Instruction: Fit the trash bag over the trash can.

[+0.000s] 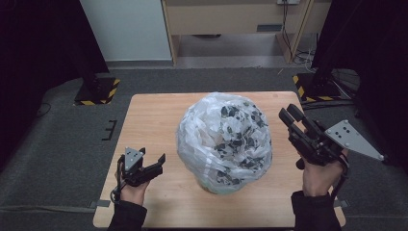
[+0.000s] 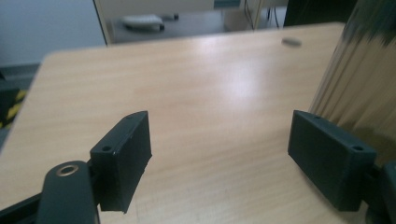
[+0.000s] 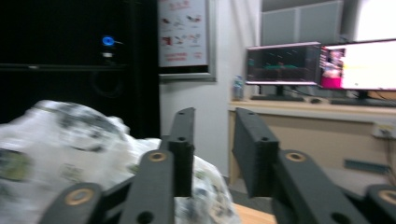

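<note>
You are holding one gripper in each hand at the wooden table (image 1: 154, 115). The landmark is the bag (image 1: 223, 142), a large bulging bundle of translucent white plastic with dark speckled contents, standing at the middle of the table top, slightly toward your edge.

Left gripper (image 1: 153, 165):
- You are holding it to the left of the bag, low over the table near your edge, and it is pointing toward the bag.
- It is standing apart from the bag; a strip of bare wood is lying between them.
- Its jaws are spread wide, and only bare table top is showing between them in the left gripper view.
- In that view the bag (image 2: 364, 79) is rising as a blurred, streaked wall just beyond the right-hand jaw.

Right gripper (image 1: 288, 113):
- You are holding it to the right of the bag, raised, with its jaws pointing up and away from you past the bag's right flank.
- Its jaws are standing close together with a narrow gap between them. They are pinching nothing.
- In the right gripper view the bag (image 3: 70, 140) is lying to the left of and behind the jaws. Whether the left-hand jaw is brushing the plastic cannot be told.
- Beyond the jaws a desk with two lit monitors (image 3: 322, 65) is showing.
</note>
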`<action>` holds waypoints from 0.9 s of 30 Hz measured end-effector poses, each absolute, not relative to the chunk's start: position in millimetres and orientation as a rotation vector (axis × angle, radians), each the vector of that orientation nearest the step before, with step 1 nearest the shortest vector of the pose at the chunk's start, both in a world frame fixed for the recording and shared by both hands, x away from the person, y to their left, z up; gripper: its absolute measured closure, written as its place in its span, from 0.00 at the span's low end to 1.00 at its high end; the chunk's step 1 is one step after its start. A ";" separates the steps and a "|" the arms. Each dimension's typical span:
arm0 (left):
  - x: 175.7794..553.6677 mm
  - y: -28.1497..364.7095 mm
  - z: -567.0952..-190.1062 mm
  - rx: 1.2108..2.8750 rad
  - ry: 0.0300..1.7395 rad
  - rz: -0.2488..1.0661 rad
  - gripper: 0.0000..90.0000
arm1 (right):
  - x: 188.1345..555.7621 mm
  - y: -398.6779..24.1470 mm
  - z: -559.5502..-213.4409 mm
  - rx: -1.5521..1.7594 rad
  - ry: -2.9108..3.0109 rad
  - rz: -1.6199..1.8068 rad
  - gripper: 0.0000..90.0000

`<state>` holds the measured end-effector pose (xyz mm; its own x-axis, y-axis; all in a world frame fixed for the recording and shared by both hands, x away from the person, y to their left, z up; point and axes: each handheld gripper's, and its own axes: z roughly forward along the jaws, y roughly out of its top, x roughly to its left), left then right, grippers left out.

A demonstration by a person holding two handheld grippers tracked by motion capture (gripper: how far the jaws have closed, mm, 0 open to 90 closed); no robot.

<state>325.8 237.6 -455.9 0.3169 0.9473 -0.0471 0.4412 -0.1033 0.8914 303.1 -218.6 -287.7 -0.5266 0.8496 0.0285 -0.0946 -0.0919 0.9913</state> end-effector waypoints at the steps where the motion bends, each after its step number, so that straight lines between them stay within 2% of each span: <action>1: 326.8 237.4 -459.0 1.707 1.271 0.714 0.23 | 300.7 -215.5 -284.7 0.832 1.487 1.716 0.85; 4: 329.2 236.1 -466.7 1.736 1.282 0.708 0.24 | 294.0 -204.7 -276.8 0.773 1.532 1.742 0.92; 9: 333.9 232.9 -481.0 1.770 1.314 0.662 0.24 | 286.9 -181.7 -269.1 0.700 1.630 1.780 0.97; 19: 335.9 229.5 -488.2 1.809 1.319 0.656 0.24 | 292.5 -144.5 -276.8 0.643 1.816 1.743 0.97; 27: 336.1 228.5 -489.8 1.824 1.315 0.654 0.24 | 311.1 -129.5 -298.3 0.699 1.959 1.563 0.96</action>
